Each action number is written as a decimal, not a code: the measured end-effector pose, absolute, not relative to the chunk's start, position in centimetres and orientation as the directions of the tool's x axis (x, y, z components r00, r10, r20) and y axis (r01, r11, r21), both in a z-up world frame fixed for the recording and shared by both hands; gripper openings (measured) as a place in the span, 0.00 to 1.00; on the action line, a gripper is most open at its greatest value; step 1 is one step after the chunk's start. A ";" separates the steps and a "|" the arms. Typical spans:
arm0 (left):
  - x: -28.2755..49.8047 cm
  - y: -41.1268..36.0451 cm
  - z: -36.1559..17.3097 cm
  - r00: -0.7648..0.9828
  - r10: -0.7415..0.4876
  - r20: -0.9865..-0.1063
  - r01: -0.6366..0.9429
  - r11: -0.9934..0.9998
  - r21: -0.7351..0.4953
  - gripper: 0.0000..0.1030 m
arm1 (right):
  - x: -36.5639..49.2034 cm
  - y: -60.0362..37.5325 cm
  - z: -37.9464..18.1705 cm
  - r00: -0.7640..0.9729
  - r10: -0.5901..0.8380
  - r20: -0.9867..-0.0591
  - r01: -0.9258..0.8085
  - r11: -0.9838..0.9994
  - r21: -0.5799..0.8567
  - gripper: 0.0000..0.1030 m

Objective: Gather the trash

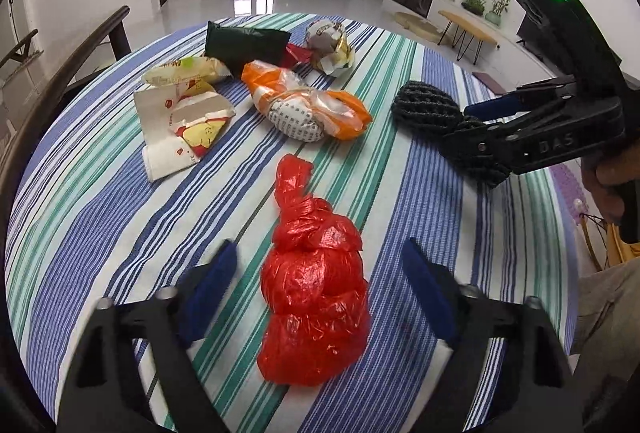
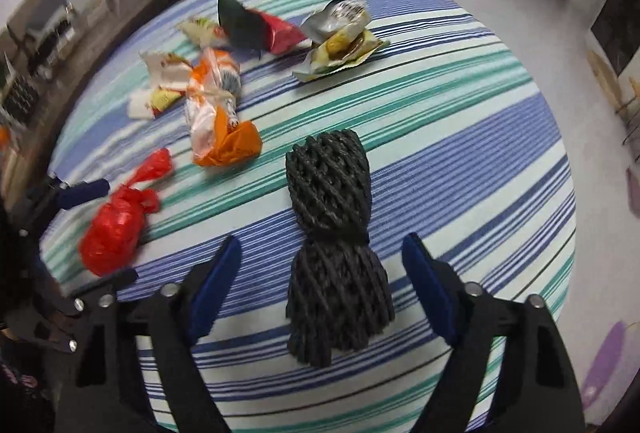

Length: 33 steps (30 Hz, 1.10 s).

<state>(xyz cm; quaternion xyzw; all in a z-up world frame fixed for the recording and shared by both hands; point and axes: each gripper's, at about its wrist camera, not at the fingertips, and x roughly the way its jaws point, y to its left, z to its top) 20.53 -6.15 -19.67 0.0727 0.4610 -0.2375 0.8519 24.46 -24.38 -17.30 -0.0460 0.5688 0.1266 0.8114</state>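
Note:
A knotted red plastic bag (image 1: 316,297) lies on the striped tablecloth (image 1: 100,193) between the blue pads of my left gripper (image 1: 318,249). Cloth shows on both sides of the bag, so the jaws are open around it. A black foam net sleeve (image 2: 332,233) lies between the pads of my right gripper (image 2: 322,241), also with gaps either side, jaws open. In the left wrist view, the right gripper (image 1: 460,129) reaches in from the right over the net (image 1: 428,105). In the right wrist view, the left gripper (image 2: 102,233) straddles the red bag (image 2: 116,229).
Further back on the table lie an orange-and-white bag (image 1: 308,105), a torn paper wrapper (image 1: 180,125), a dark green packet (image 1: 244,43) and crumpled foil wrappers (image 1: 330,47). A dark wooden chair back (image 1: 80,49) curves along the left edge. A hand (image 1: 608,185) holds the right gripper.

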 end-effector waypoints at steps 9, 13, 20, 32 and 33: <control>19.8 -6.3 -19.0 0.464 -0.385 -0.798 0.478 0.867 -0.141 0.41 | 21.6 -25.5 -16.0 0.401 0.183 -0.898 -0.234 0.968 0.092 0.35; 18.4 -7.1 -18.5 0.449 -0.448 -0.773 0.503 0.842 -0.196 0.41 | 18.0 -28.7 -14.6 0.460 0.233 -0.857 -0.198 0.968 0.156 0.35; 15.2 -13.0 -16.8 0.402 -0.520 -0.754 0.592 0.776 -0.219 0.42 | 11.9 -40.5 -14.8 0.531 0.151 -0.834 0.021 0.981 0.191 0.35; 10.6 -34.9 -16.5 0.220 -0.590 -0.777 0.772 0.592 -0.231 0.44 | 8.3 -54.8 -19.4 0.498 -0.013 -0.867 0.305 0.939 0.161 0.35; 10.4 -36.4 -17.1 0.209 -0.583 -0.786 0.776 0.587 -0.229 0.44 | 8.3 -55.5 -19.8 0.494 -0.015 -0.869 0.317 0.934 0.164 0.35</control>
